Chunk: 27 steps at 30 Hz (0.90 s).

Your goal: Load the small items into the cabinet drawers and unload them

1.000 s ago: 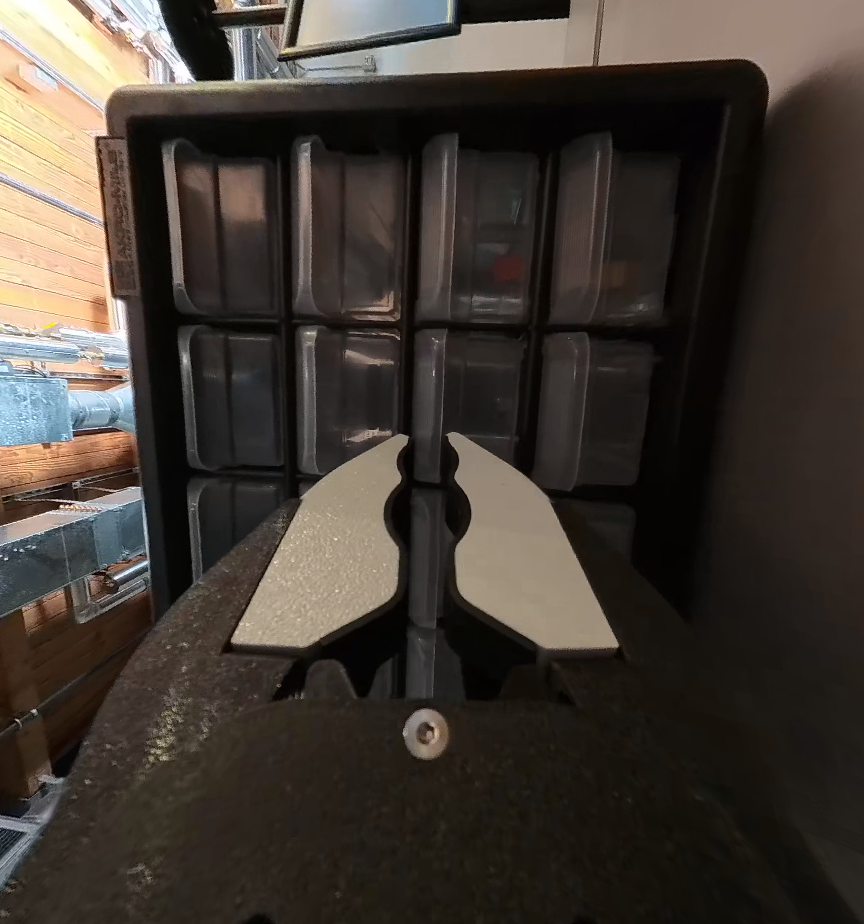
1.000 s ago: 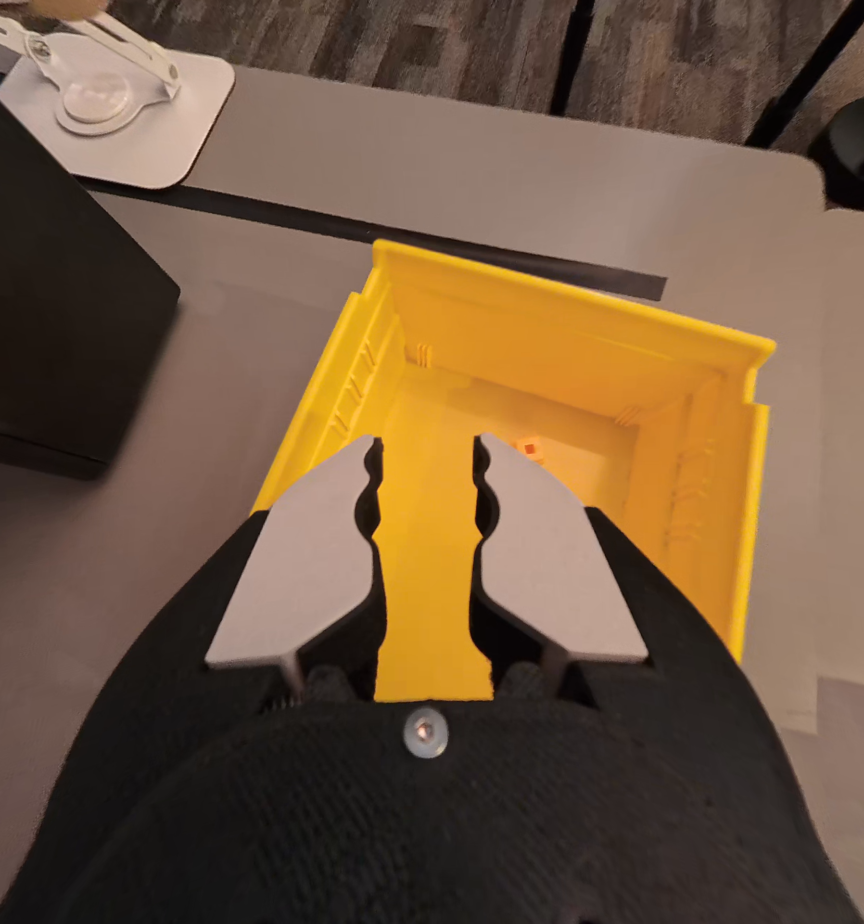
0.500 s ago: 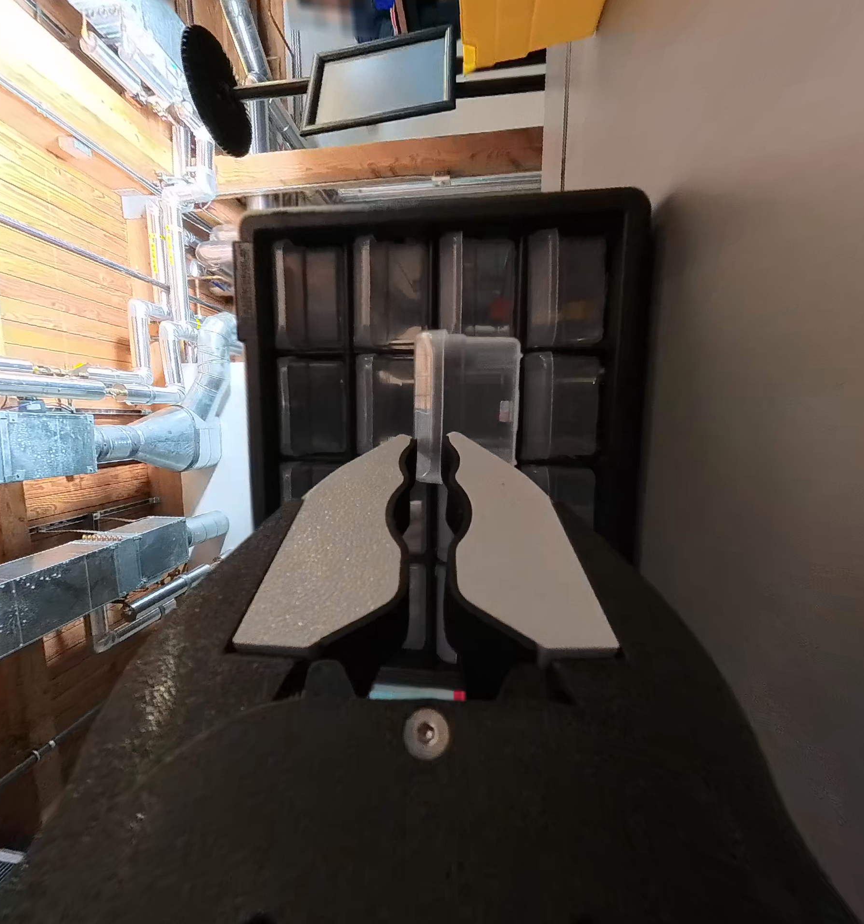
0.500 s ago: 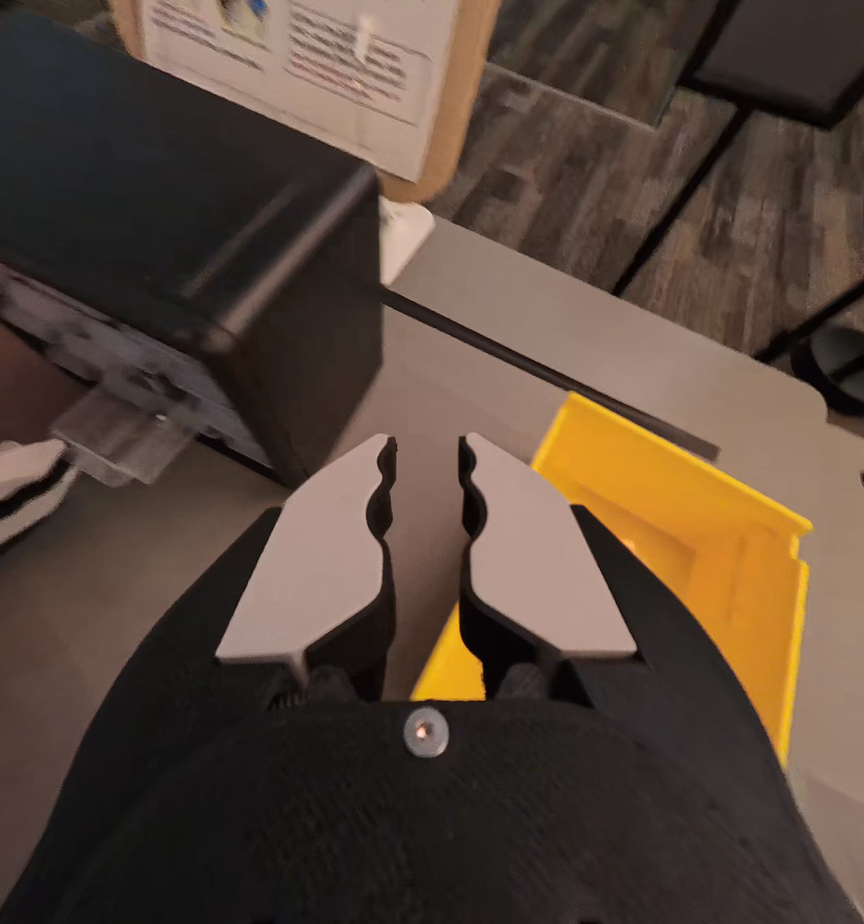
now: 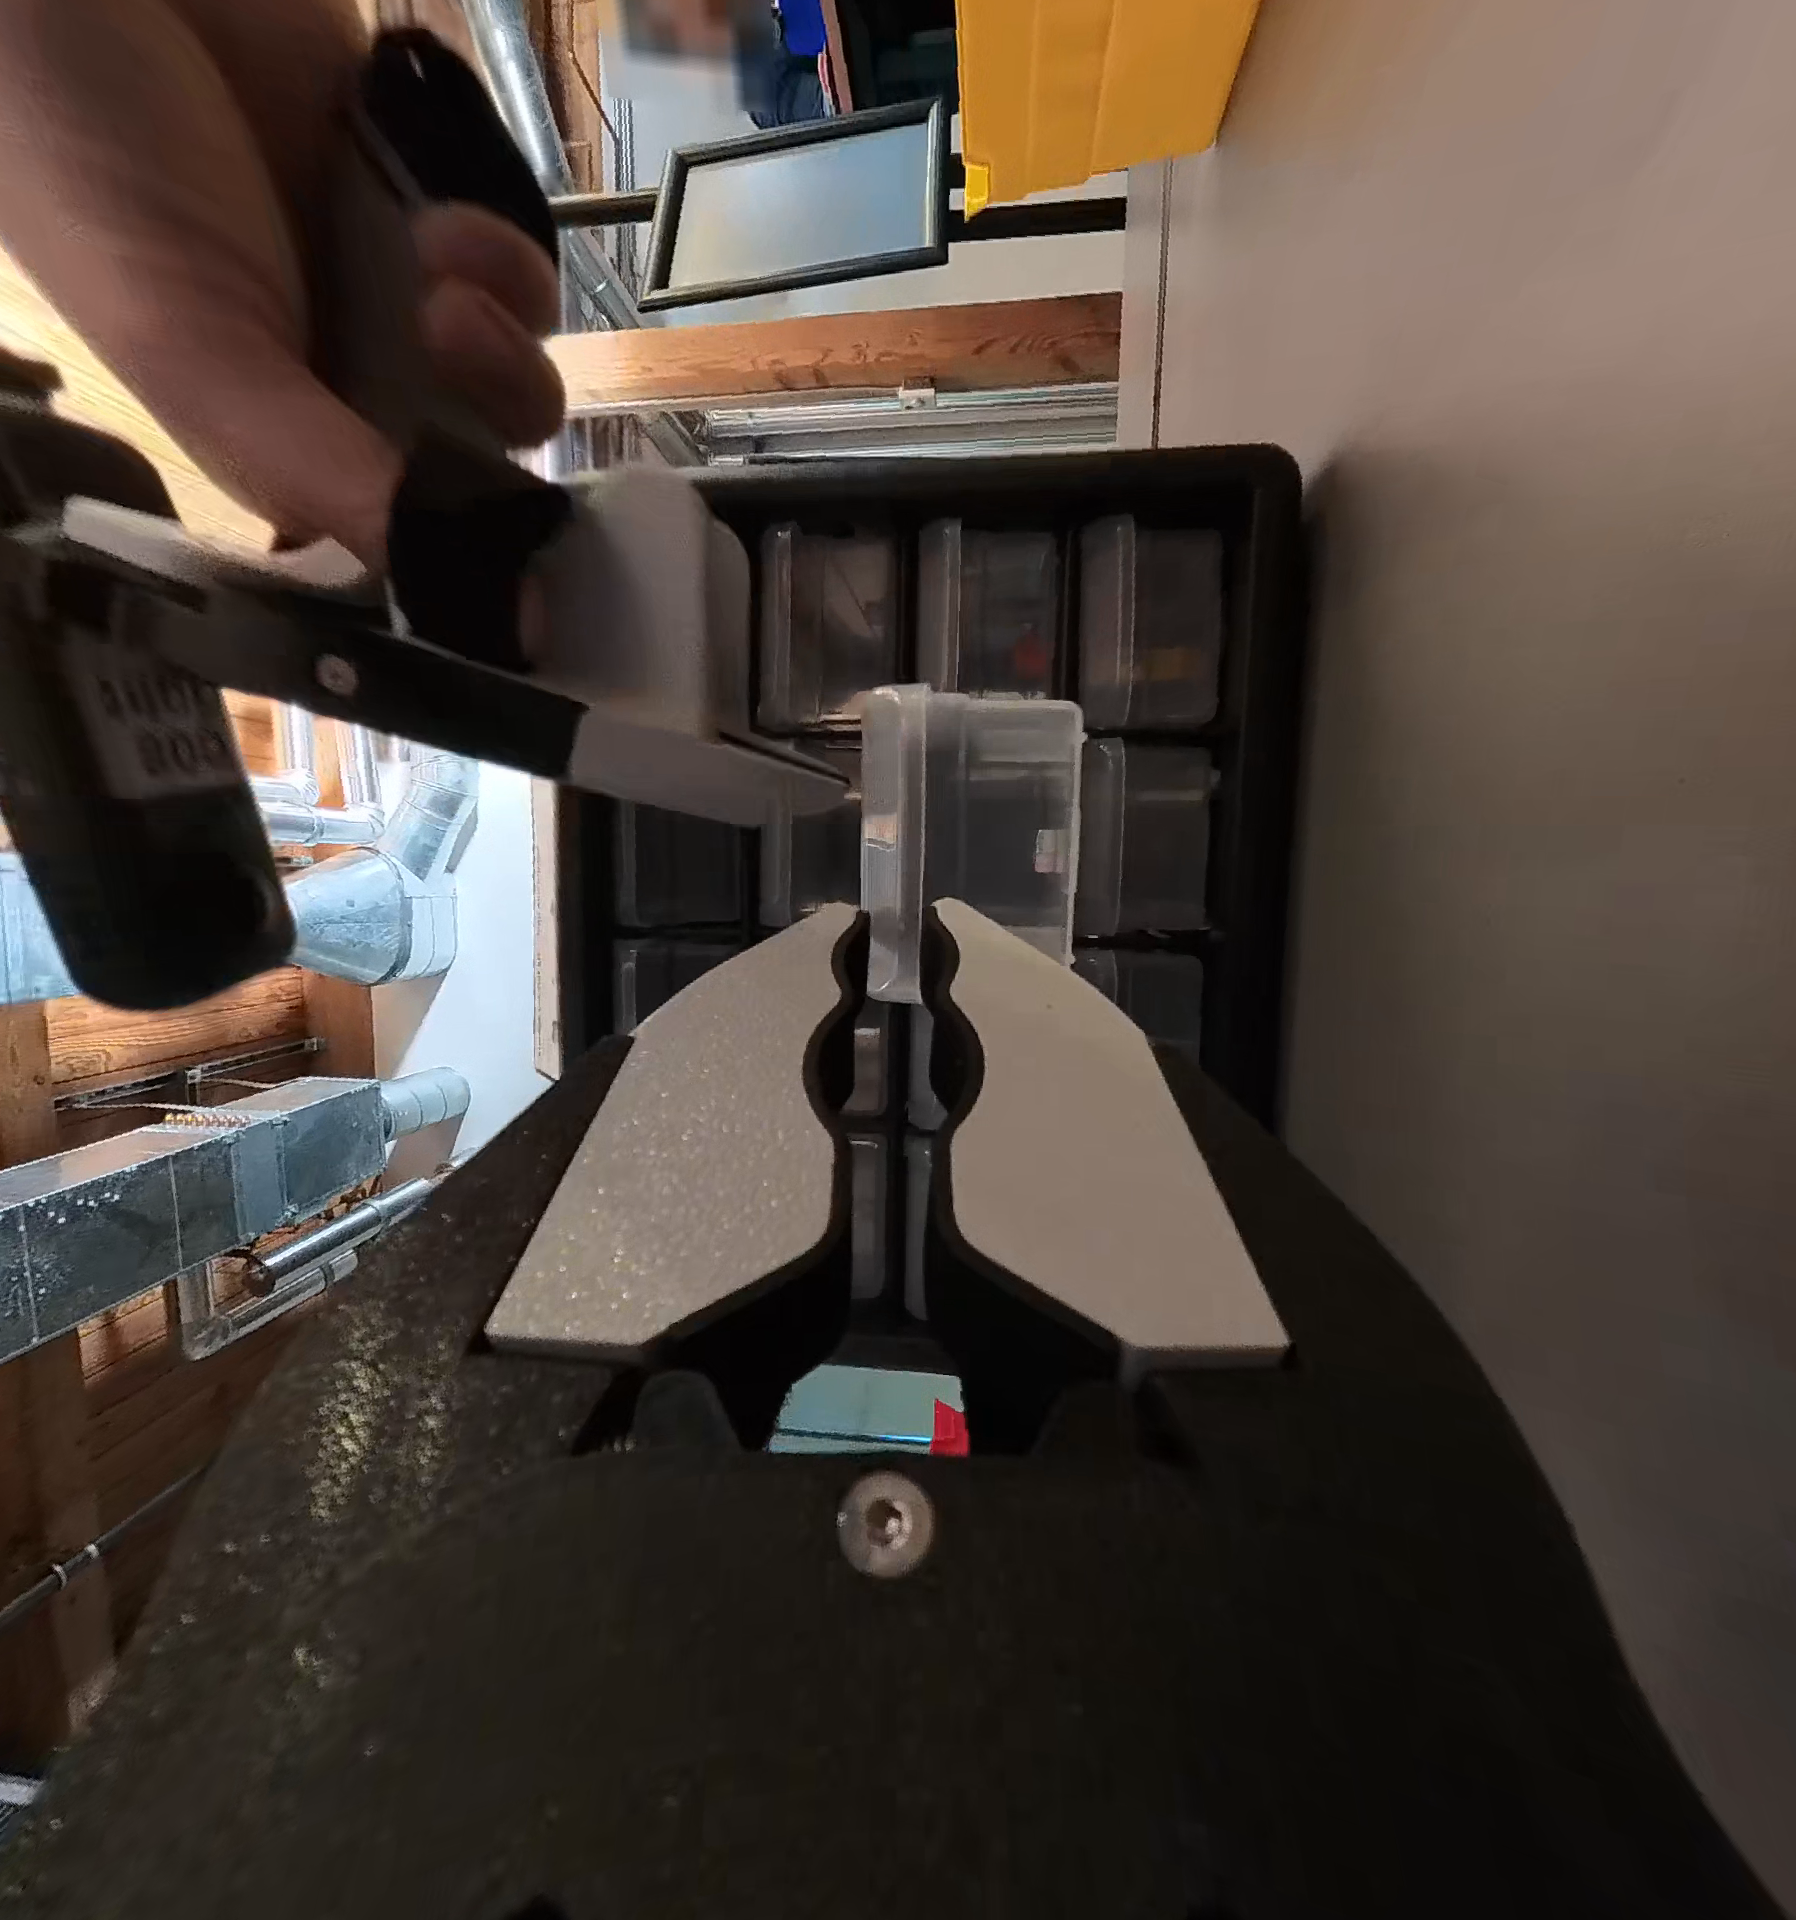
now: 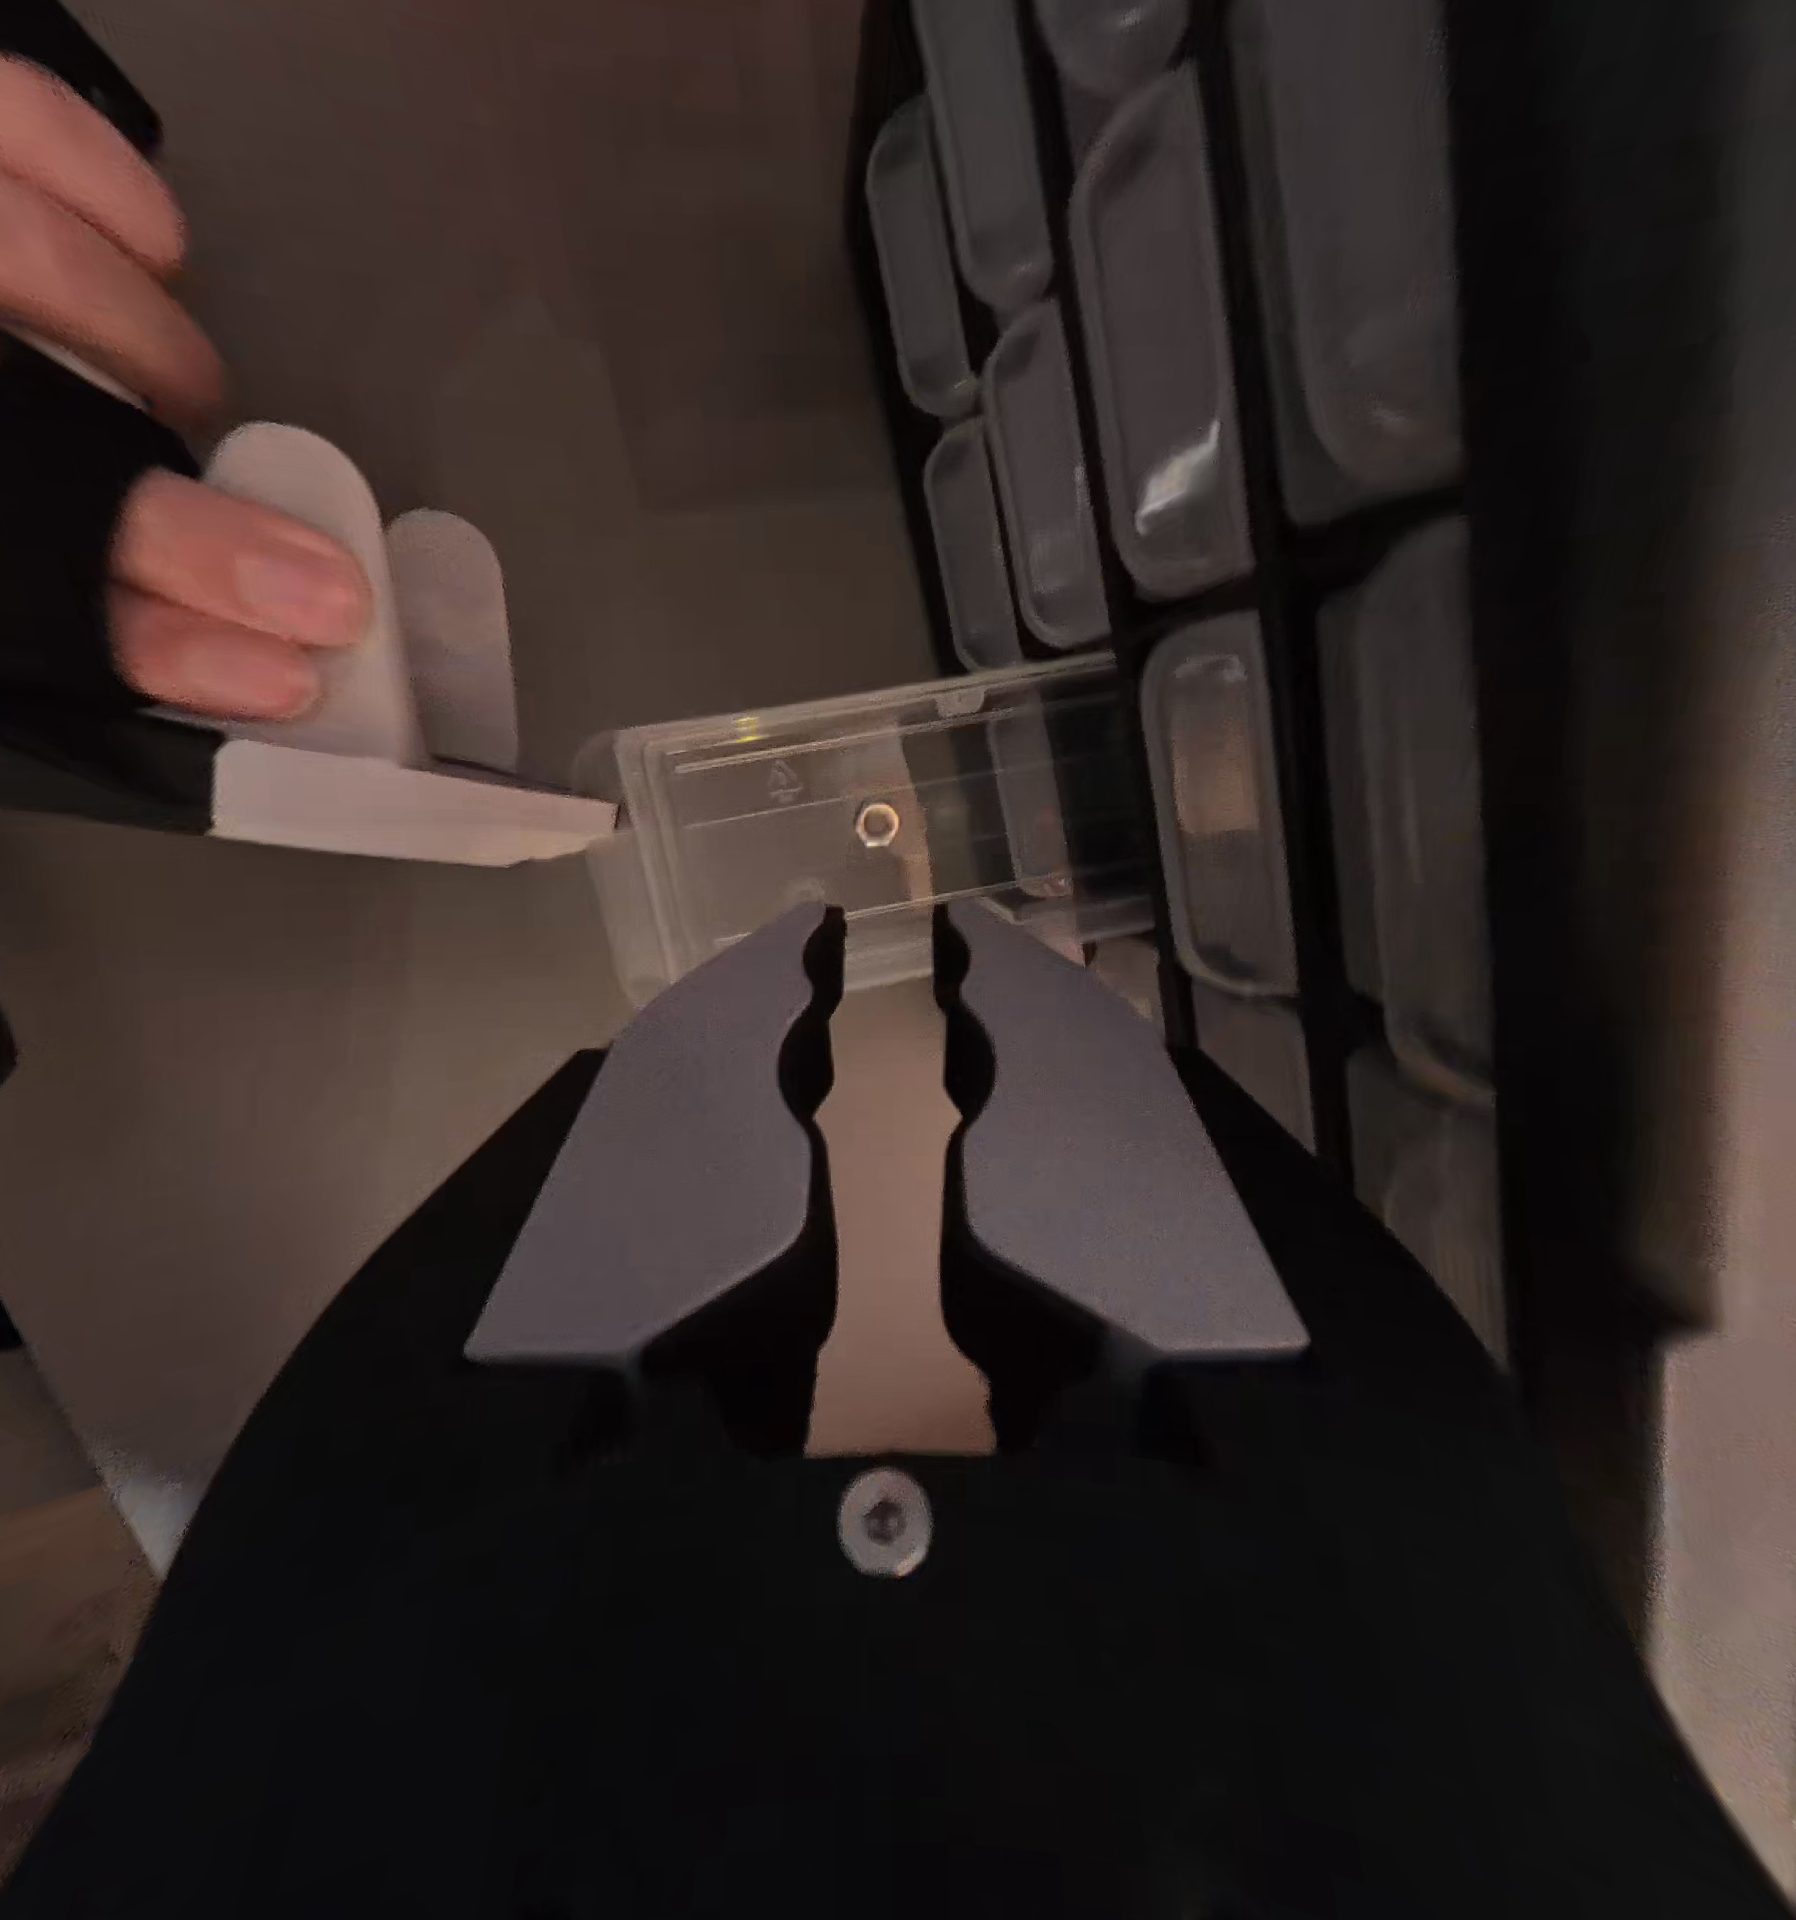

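In the left wrist view my left gripper [image 5: 896, 935] is shut on the front handle of a clear plastic drawer [image 5: 998, 821]. The drawer is pulled partway out of the black cabinet [image 5: 1278, 727]. My right gripper's fingers [image 5: 686, 769] reach in from the left toward the drawer. In the right wrist view my right gripper [image 6: 889, 925] is open and empty, just above the drawer [image 6: 769, 790]. A small metal nut [image 6: 876, 824] lies inside the drawer. The left gripper's fingers [image 6: 406, 810] hold the drawer's front end.
The cabinet [image 6: 1278, 582] has rows of closed clear drawers around the pulled one. It stands on a grey table [image 5: 1548, 935]. A yellow bin [image 5: 1081, 83] and a framed screen [image 5: 800, 208] lie beyond it. A person's hand [image 6: 229, 603] holds the left gripper. Some 5 centimetres of space lies between my two pairs of fingers.
My left gripper has drawn the drawer out, backing away from the cabinet. My right gripper has swung from over the yellow bin to just above the pulled-out drawer.
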Motion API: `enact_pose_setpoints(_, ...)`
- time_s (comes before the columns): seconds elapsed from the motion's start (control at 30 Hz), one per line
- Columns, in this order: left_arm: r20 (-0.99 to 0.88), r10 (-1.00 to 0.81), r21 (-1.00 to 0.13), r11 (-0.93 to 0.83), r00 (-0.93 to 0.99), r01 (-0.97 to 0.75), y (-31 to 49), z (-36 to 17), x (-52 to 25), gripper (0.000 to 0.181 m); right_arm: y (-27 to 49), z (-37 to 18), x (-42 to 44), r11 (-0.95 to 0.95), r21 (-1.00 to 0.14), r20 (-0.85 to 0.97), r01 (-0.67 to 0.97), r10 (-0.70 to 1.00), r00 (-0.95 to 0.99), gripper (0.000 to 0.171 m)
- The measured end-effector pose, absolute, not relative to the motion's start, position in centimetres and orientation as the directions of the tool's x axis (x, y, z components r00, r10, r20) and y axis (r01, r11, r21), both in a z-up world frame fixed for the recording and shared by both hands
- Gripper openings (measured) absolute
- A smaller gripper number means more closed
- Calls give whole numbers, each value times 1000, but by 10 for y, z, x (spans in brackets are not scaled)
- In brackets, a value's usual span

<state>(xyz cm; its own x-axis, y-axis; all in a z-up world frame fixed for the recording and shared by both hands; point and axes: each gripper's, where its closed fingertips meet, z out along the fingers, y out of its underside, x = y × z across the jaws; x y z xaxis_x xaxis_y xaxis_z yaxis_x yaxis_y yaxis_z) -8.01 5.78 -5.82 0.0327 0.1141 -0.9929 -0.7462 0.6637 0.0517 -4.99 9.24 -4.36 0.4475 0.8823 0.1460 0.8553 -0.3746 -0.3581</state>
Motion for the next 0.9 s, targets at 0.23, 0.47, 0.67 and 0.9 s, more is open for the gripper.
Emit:
enact_pose_setpoints(0.23, -994, 107, 43, 661, 37, -750, 55, -58, -83, 9, 95, -65, -65, -184, -164, 198, 969, 956, 215, 23)
enact_pose_setpoints(0.47, -995, 95, 34, 668, 41, -744, 53, -58, -84, 9, 92, -80, -67, -80, -81, 156, 994, 983, 92, 25)
enact_pose_setpoints(0.67, -995, 96, 39, 672, 35, -739, 51, -59, -83, 9, 93, -84, -66, -45, -34, 141, 998, 989, 49, 27)
enact_pose_setpoints(0.9, -994, 100, 42, 674, 35, -737, 50, -59, -83, 9, 92, -87, -65, -2, 42, 104, 999, 995, -3, 27)
